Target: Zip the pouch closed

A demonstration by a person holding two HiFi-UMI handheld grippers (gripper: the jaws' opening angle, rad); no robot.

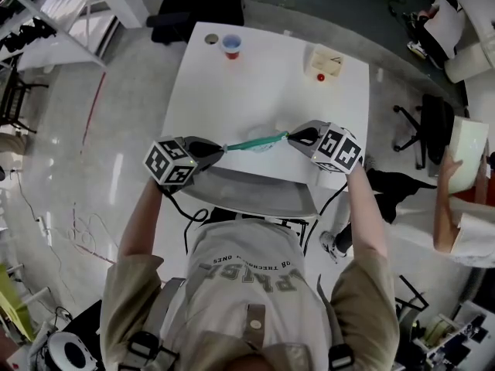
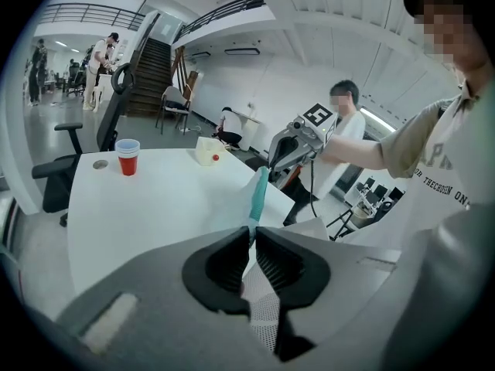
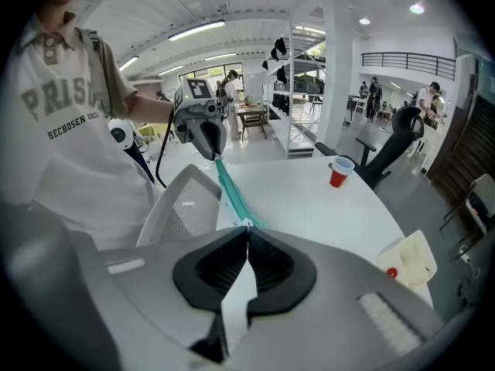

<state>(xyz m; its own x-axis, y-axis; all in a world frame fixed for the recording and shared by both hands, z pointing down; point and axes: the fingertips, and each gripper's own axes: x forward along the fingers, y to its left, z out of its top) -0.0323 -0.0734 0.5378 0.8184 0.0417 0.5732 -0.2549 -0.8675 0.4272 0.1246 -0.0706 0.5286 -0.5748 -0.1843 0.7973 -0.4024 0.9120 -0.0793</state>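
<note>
- Closest to the head camera is the person's pale printed shirt (image 1: 247,273); both bare forearms reach forward from it to the two grippers.
- Left gripper (image 1: 218,148): its jaws are pinched tight on one end of the pouch (image 1: 259,141). In the left gripper view (image 2: 253,234), pale mesh-like pouch material fills the thin slit between the pads (image 2: 228,263).
- Right gripper (image 1: 292,137): its jaws are likewise clamped together on the opposite end of the pouch. In the right gripper view (image 3: 247,229), the material passes down between the pads (image 3: 272,263).
- The pouch (image 2: 257,195) is stretched taut between the two sets of jaws and held up off the table (image 1: 255,91). Its teal zipper (image 3: 230,193) runs as a straight band from one gripper to the other.
- Whether the zipper is open or shut along its length cannot be told.
- A grey mesh chair (image 1: 255,192) sits just below and behind both grippers, between them and the person.
- Well ahead of the left gripper, at the table's far edge, stands a red cup (image 1: 231,47), with a small round disc (image 1: 211,39) just beside it.
- Well ahead of the right gripper lies a white box (image 1: 328,62) with a red ball (image 1: 320,77) at its near edge.
</note>
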